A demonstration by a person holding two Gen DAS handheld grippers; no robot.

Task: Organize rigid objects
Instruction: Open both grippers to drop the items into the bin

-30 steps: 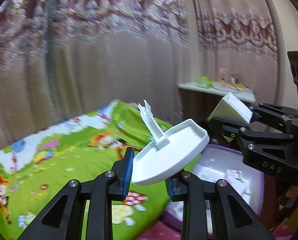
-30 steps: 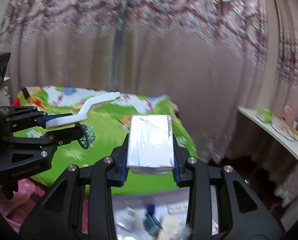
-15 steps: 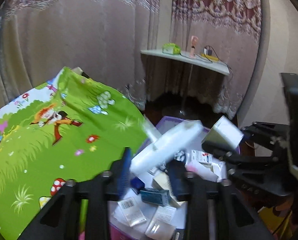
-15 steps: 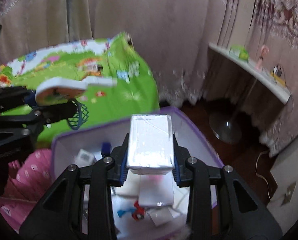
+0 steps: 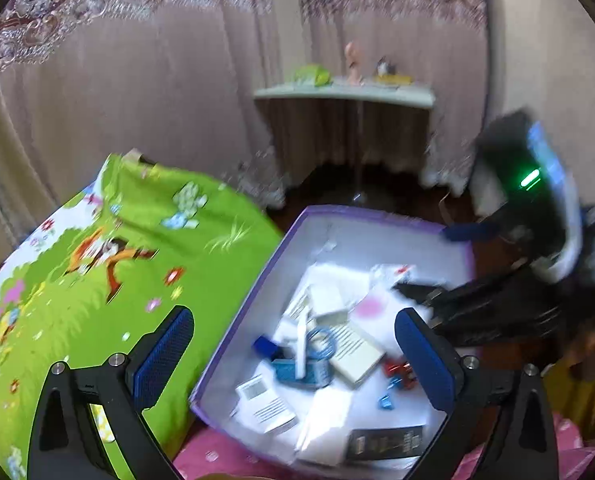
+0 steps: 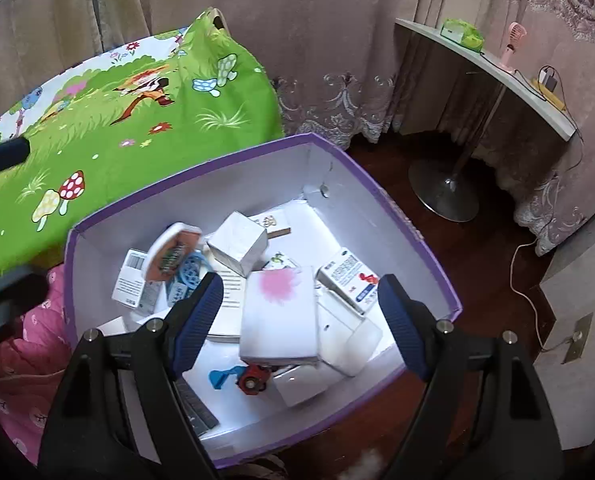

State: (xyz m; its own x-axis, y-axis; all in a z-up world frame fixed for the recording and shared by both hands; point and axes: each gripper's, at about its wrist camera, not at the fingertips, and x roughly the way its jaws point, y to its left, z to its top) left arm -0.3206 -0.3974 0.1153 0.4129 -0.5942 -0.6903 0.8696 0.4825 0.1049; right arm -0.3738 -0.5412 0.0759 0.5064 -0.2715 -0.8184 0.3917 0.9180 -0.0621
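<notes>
A purple-rimmed white box (image 6: 361, 168) stands on the floor beside the bed, filled with several small boxes and toys; it also shows in the left wrist view (image 5: 285, 240). My right gripper (image 6: 299, 320) is open and empty above it. A small silver-white box (image 6: 237, 246) lies tilted among the contents, and a white oval tray (image 6: 173, 250) lies tilted at the box's left side. My left gripper (image 5: 293, 356) is open and empty above the box's left part. The right gripper's body (image 5: 525, 280) shows blurred at the right of the left wrist view.
A bed with a green cartoon sheet (image 6: 109, 112) lies left of the box, pink bedding (image 6: 21, 360) below it. A white shelf on a metal stand (image 6: 485, 64) stands at the back right. Curtains (image 6: 317, 40) hang behind. A cable (image 6: 525, 280) runs over the dark wooden floor.
Both grippers have opened over the box. The white tray has left my left gripper and the silver-white box has left my right gripper; both now lie in the box.
</notes>
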